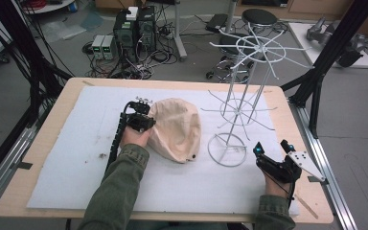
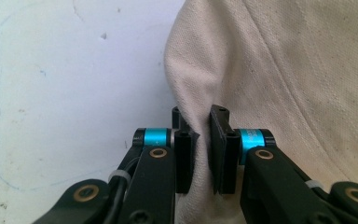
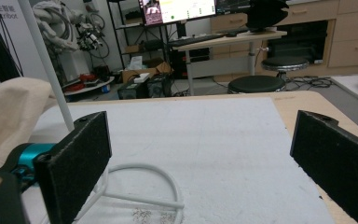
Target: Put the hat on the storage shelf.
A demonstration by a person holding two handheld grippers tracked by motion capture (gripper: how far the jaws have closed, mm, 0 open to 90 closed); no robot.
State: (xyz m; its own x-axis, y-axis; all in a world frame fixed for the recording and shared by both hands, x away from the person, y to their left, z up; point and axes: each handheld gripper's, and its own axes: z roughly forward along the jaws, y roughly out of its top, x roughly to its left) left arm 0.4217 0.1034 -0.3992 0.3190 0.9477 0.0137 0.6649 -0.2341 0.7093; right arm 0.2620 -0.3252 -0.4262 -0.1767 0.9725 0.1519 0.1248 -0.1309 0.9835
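Note:
A beige cloth cap (image 1: 177, 129) lies on the white mat (image 1: 72, 172) near the table's middle. My left gripper (image 1: 148, 122) is at the cap's left edge. In the left gripper view its jaws (image 2: 199, 116) are shut on a fold of the cap's cloth (image 2: 284, 70). A white wire rack (image 1: 242, 91) stands upright to the right of the cap on a ring base (image 1: 226, 149). My right gripper (image 1: 271, 146) rests open near the front right, just right of that base. Nothing lies between its wide-apart pads (image 3: 81, 149). The rack's pole (image 3: 46, 65) and the cap (image 3: 4, 112) show at the left.
The wooden table (image 1: 52, 115) ends just beyond the mat on all sides. Black frame posts (image 1: 326, 52) rise at the table's right and left. A stool (image 1: 258, 19) and computer boxes (image 1: 134, 28) with cables stand on the floor behind.

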